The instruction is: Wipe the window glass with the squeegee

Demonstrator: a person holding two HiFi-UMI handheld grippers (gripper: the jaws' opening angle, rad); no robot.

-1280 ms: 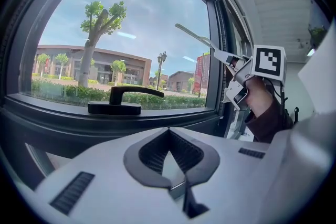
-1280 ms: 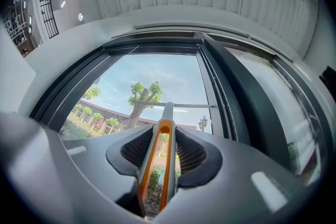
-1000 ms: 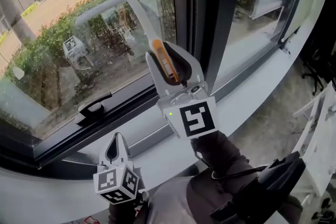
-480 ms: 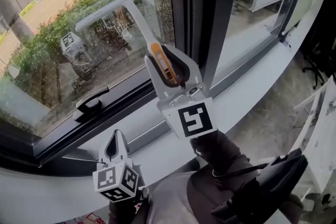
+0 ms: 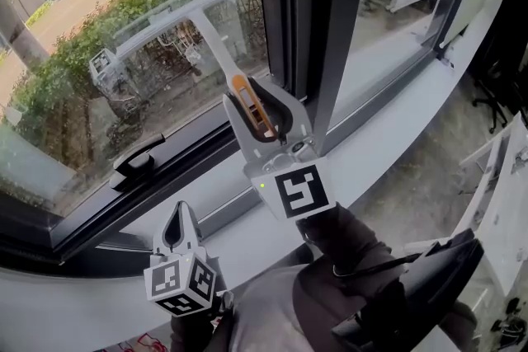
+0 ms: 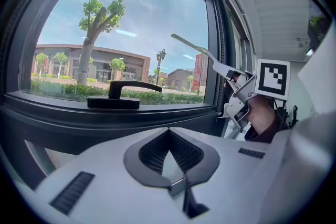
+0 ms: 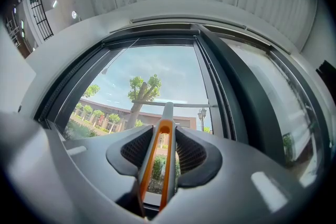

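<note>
Grey squeegee with orange grip (image 5: 216, 44): handle points upper left; blade crosswise against clear window glass (image 5: 66, 95).
Right gripper (image 5: 257, 95): clamping handle.
Left gripper (image 5: 178, 228): jaws together, empty.

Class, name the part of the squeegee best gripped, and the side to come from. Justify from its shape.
The handle, from its free end on the room side, tongs closing across its flat sides, as the right tongs do. It is narrow and straight, while the wide blade must lie free against the glass.
</note>
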